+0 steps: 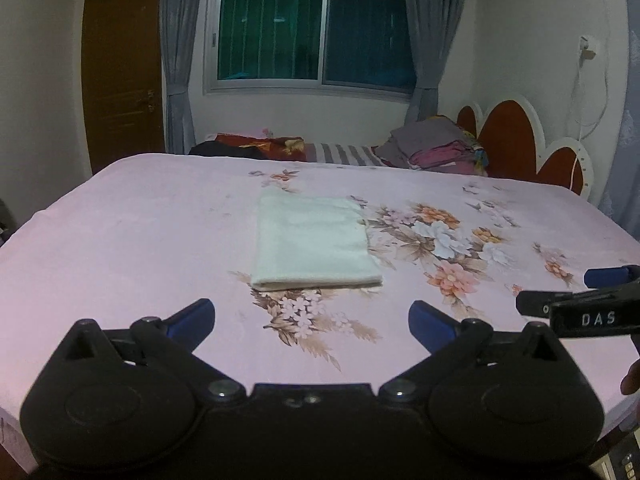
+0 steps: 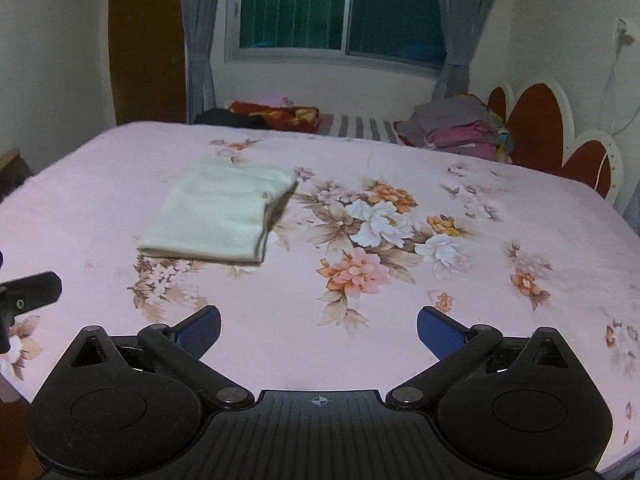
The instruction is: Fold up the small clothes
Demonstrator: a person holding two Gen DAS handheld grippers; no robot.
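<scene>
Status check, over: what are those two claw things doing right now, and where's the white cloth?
Left gripper and right gripper open, empty. White cloth folded, flat on pink bedsheet, untouched. Nothing in the way.

One folded cloth [image 1: 312, 240], one bed [image 1: 140, 220], two tools, one window [image 1: 316, 32], two curtains.

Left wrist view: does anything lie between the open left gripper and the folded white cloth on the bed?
Nothing visible does. Only bare floral sheet separates the left gripper from the white cloth. The right gripper sits off to the side.
</scene>
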